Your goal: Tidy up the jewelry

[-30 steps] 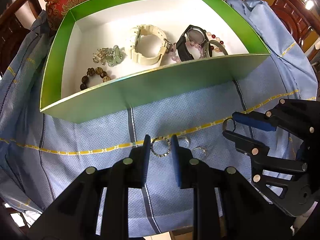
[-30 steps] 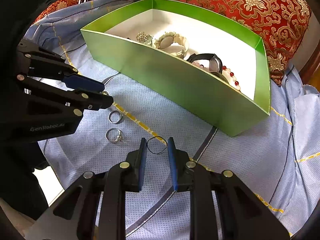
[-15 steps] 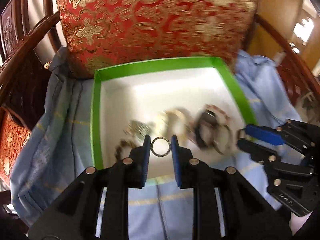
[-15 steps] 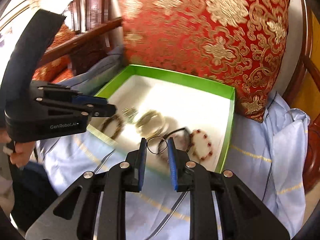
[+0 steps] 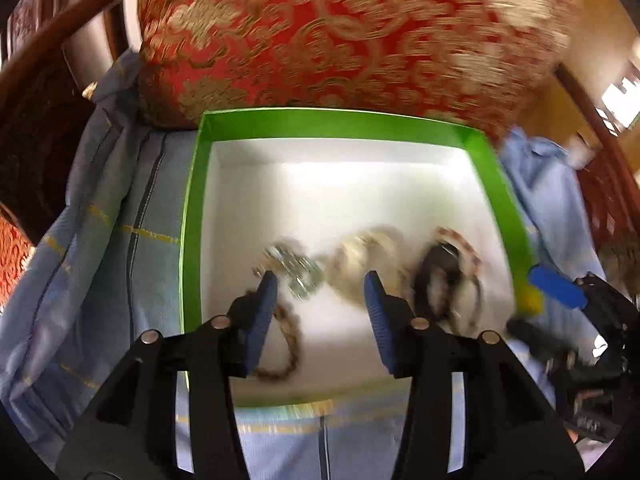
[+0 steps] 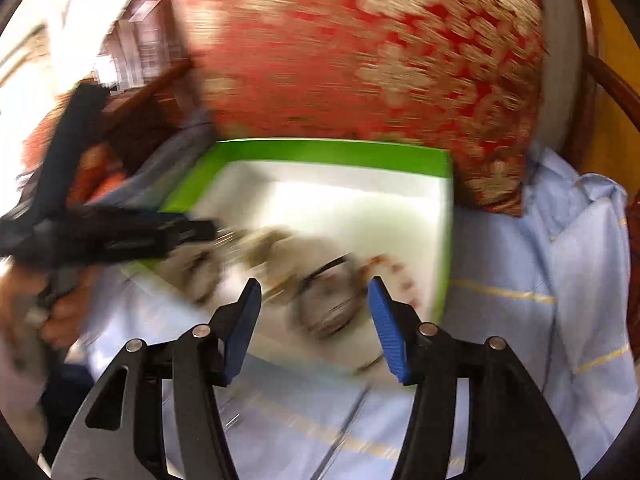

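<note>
Both rings have left the fingers: left gripper (image 5: pixel 320 284) and right gripper (image 6: pixel 314 292) now stand released, spread wide over the green box (image 5: pixel 192 216); blurred jewelry (image 5: pixel 360 264) lies inside, probably with the rings.

A red-and-gold brocade cushion (image 5: pixel 352 36) leans on dark, apparently wooden chair framing (image 5: pixel 52 64), motion-blurred.

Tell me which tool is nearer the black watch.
Right. The right tool hangs open directly over the black watch; the left tool, also open, sits beside it, over the brown beads.
</note>
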A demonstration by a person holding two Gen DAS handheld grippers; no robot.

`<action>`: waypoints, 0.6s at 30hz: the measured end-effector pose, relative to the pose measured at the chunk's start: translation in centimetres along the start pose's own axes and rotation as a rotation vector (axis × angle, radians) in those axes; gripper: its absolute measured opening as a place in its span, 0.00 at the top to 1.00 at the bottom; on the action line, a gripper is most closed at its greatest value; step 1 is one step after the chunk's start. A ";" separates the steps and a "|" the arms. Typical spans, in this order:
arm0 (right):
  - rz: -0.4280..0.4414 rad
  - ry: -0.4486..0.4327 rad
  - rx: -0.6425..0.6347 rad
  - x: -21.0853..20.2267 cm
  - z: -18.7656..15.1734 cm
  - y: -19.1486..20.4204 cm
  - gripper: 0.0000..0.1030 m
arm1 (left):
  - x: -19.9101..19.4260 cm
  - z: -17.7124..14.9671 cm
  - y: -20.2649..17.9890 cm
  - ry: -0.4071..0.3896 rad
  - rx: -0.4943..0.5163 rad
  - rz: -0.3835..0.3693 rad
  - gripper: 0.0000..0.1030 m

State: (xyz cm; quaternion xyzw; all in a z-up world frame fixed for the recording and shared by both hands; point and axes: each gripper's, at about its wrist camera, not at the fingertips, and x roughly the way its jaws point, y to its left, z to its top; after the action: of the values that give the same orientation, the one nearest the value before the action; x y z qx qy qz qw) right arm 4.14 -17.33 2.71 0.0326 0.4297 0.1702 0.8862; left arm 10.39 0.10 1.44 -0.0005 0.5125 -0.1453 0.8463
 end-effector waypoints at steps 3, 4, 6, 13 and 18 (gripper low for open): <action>0.056 0.095 -0.153 -0.1 -3.0 3.8 0.46 | -2.4 -2.5 -1.5 -0.025 0.083 -0.038 0.52; 0.063 0.137 -0.198 0.7 -4.3 5.0 0.47 | -2.9 -3.3 -2.0 -0.028 0.105 -0.044 0.52; 0.052 0.205 -0.244 2.4 -6.3 6.2 0.56 | -2.9 -4.8 -2.8 -0.017 0.135 -0.027 0.52; 0.051 0.306 -0.220 5.9 -9.3 6.9 0.64 | -1.4 -6.9 -3.5 0.064 0.139 0.061 0.51; 0.031 0.297 -0.208 6.2 -9.2 6.6 0.96 | -0.5 -7.1 -2.7 0.096 0.124 0.074 0.48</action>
State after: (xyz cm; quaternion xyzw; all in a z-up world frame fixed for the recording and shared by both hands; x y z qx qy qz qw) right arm -1.26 -9.92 -6.37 -0.0782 0.5352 0.2305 0.8089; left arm 3.38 -1.27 -1.06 0.0776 0.5422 -0.1453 0.8239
